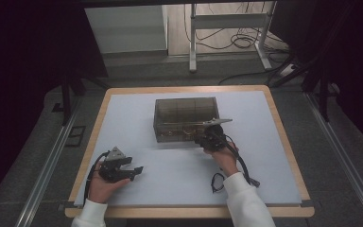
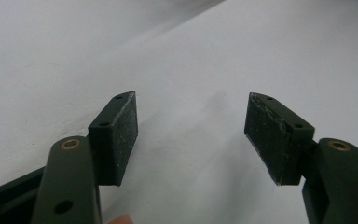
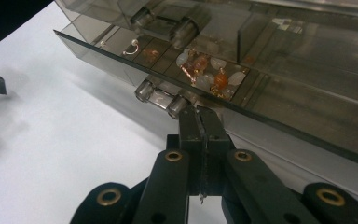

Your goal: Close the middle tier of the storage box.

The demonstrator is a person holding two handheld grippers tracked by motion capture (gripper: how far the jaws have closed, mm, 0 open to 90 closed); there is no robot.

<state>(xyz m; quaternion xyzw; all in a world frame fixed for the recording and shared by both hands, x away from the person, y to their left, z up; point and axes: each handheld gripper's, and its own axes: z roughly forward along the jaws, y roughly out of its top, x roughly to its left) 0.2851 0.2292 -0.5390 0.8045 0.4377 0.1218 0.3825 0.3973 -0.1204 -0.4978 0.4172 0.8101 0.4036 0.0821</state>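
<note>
A smoky see-through drawer box (image 1: 185,118) stands in the middle of the table. In the right gripper view one drawer (image 3: 214,88) is slid out a little; it holds beads and small orange and white jewellery (image 3: 209,74). My right gripper (image 3: 199,115) is shut, its tips right beside the drawer's clear cylinder handle (image 3: 161,98) at the drawer's front edge. From above, the right gripper (image 1: 200,140) is at the box's front right corner. My left gripper (image 1: 137,171) rests low at the front left, open with nothing between its pads (image 2: 116,135), over the bare white mat (image 2: 191,70).
The white mat (image 1: 264,142) covers a wood-edged table (image 1: 288,142). A small dark loop of cord (image 1: 216,182) lies by the right sleeve, and the right gripper's cable (image 1: 246,172) trails toward the front. Behind the table are a metal stand (image 1: 227,28) and floor cables.
</note>
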